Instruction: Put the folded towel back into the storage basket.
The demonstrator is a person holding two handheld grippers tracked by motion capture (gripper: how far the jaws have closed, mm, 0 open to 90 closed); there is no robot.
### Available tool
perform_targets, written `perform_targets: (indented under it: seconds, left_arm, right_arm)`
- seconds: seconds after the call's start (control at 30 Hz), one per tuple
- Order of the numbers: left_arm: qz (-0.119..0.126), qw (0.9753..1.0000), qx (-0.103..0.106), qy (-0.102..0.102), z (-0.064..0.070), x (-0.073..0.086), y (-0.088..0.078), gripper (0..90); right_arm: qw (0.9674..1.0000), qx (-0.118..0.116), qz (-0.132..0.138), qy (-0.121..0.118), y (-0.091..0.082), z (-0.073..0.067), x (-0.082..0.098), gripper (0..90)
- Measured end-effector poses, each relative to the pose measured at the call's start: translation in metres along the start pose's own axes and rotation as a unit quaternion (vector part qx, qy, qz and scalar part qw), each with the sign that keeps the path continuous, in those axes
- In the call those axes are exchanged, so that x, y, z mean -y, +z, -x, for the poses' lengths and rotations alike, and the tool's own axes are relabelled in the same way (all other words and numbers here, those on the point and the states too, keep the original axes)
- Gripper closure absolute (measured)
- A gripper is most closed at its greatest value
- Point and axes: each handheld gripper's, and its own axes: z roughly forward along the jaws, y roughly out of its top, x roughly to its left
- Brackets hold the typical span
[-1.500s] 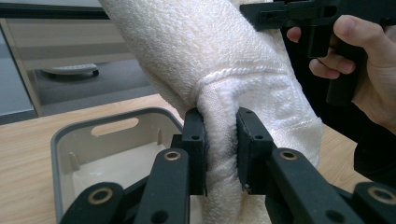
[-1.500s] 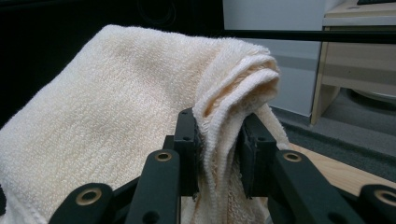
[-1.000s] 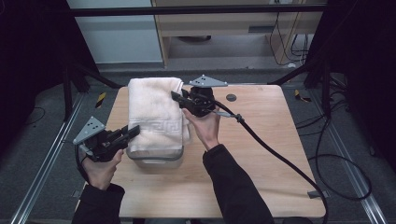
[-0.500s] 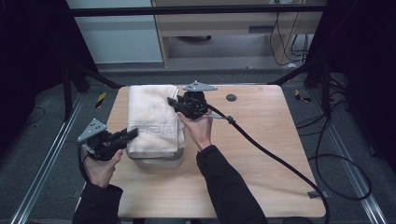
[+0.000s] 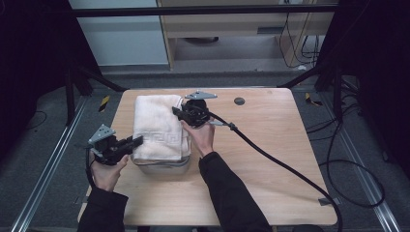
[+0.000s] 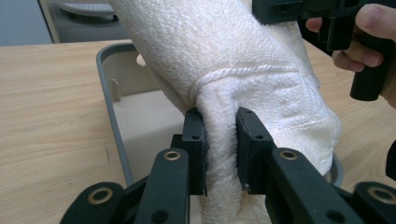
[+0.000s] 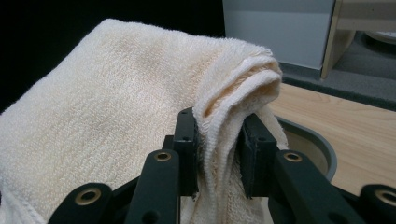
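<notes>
Towel [image 5: 158,126] folded, long axis running away from person over tray [image 5: 162,167]; left tool [image 6: 219,140] and right tool [image 7: 219,140] clamped on it

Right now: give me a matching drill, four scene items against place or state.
1. left gripper
2. right gripper
3. towel
4. grey tray

a. lies under the towel on the table
b. white, draped over the tray
c. clamped on the towel's near end, by the patterned band
d. clamped on a folded edge at the towel's far end

Pairs: 1-c, 2-d, 3-b, 4-a
</notes>
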Motion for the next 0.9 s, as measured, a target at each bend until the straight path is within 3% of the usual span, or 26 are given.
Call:
perform_targets:
  seconds: [0.4, 0.8, 0.9]
  left_arm:
    - [-0.028, 0.9995, -0.016, -0.004, -0.011, 0.011, 0.02, 74.9]
    - [-0.062, 0.9974, -0.036, 0.007, -0.013, 0.018, 0.046, 74.9]
    - [-0.07, 0.9966, -0.042, 0.011, -0.013, 0.021, 0.051, 74.8]
  right_arm:
    - [0.9996, 0.019, -0.021, 0.0, 0.019, 0.005, 0.017, 71.2]
    - [0.9981, 0.043, -0.043, 0.012, 0.029, 0.015, 0.036, 70.6]
    - [0.9978, 0.048, -0.046, 0.006, 0.031, 0.016, 0.038, 70.2]
